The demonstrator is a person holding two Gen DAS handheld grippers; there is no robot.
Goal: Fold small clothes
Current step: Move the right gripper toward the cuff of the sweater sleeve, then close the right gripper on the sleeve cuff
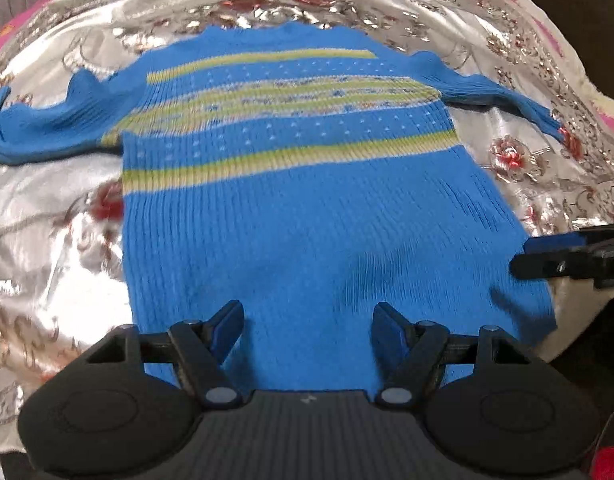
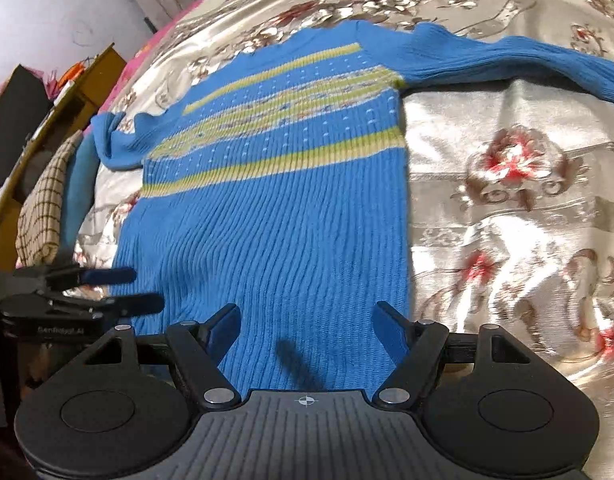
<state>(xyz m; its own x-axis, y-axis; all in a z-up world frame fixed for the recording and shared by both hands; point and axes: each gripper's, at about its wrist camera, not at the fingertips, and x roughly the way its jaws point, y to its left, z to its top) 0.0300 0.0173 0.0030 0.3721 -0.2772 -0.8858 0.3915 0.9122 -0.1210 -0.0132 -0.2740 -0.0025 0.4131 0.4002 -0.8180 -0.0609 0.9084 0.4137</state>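
Left gripper [image 1: 309, 330] hangs with jaws spread over the hem of the blue ribbed knit sweater with yellow-green stripes [image 1: 291, 216]; right gripper [image 2: 307, 330] likewise gapes, holding nothing. Sweater lies flat, sleeves outstretched, on the shiny silver floral bedspread [image 2: 507, 208].

Blue ribbed sweater [image 1: 307, 232] with yellow-green stripes; silver floral bedspread [image 2: 507, 208].

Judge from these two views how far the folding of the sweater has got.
Done: the blue striped sweater lies spread flat on the floral satin bedspread, both sleeves out.
In hand: the left gripper and right gripper hover open over its hem, gripping nothing.
Left: every fold; none shows yet.
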